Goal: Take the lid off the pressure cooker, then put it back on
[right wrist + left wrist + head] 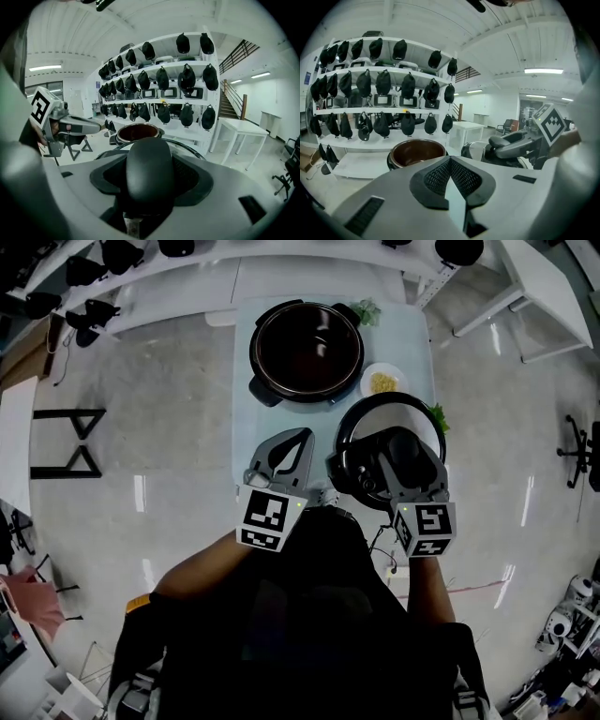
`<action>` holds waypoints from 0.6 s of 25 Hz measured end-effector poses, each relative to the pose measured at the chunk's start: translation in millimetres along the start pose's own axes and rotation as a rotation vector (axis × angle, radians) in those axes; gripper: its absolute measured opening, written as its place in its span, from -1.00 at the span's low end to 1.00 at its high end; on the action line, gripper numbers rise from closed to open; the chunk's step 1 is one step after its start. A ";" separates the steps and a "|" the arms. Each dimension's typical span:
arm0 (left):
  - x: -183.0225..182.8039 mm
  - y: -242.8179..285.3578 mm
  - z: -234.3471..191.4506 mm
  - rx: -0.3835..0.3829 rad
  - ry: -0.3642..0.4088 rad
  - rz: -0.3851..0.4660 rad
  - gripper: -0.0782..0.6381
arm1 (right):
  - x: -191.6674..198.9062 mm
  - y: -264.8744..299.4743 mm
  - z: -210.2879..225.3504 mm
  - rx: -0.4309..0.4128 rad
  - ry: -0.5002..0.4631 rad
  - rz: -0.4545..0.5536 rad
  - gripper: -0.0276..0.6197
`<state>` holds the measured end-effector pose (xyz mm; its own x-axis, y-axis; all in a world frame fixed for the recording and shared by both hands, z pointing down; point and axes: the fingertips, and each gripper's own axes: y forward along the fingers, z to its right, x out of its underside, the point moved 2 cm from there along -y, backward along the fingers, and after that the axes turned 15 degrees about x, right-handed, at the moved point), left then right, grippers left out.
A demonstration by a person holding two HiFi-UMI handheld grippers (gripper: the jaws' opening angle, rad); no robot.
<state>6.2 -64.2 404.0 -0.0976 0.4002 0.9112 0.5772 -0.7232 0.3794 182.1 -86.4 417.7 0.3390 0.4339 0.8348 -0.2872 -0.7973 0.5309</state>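
The pressure cooker pot [306, 351] [417, 152] [138, 132] stands uncovered at the far side of the small white table [262, 427], its dark inside showing. The round black-rimmed lid [375, 409] is off the pot, over the table's near right corner. My right gripper [396, 448] [150, 159] is shut on the lid's black handle [150, 173]. Whether the lid rests on the table or hangs above it I cannot tell. My left gripper [302, 435] [451, 161] is shut with nothing in it, over the table's near edge, just left of the lid.
A small white bowl [382, 382] of yellow food sits between pot and lid. Green leaves [364, 311] lie by the pot's far right. Shelves [379, 108] with several black items stand behind the table; another white table [544, 296] is at the right.
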 end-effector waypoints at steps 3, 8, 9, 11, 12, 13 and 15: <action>-3.7 -14.0 -16.7 -0.018 -0.002 0.005 -0.76 | -31.7 2.4 -8.1 -0.006 -0.005 0.043 -0.01; -11.5 -34.3 -29.9 -0.055 -0.001 0.017 -0.76 | -71.8 10.0 -22.8 -0.037 -0.035 0.109 -0.01; -12.9 -38.1 -32.9 -0.064 0.000 0.019 -0.76 | -78.5 13.4 -26.8 -0.048 -0.041 0.115 -0.01; -14.9 -45.7 -42.0 -0.081 0.001 0.023 -0.76 | -92.2 23.2 -36.5 -0.070 -0.054 0.124 -0.01; -15.3 -49.7 -47.3 -0.090 0.002 0.023 -0.76 | -99.0 29.1 -41.8 -0.081 -0.060 0.127 -0.01; -15.4 -53.9 -52.7 -0.100 0.003 0.024 -0.76 | -105.4 35.3 -47.2 -0.091 -0.065 0.129 -0.01; -15.7 -61.9 -63.7 -0.123 0.001 0.028 -0.76 | -117.2 48.8 -57.8 -0.111 -0.074 0.129 -0.01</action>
<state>-79.6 -61.5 376.4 -0.0842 0.3783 0.9219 0.4755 -0.7978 0.3708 76.7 -152.0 354.2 0.3564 0.2959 0.8862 -0.4281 -0.7914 0.4364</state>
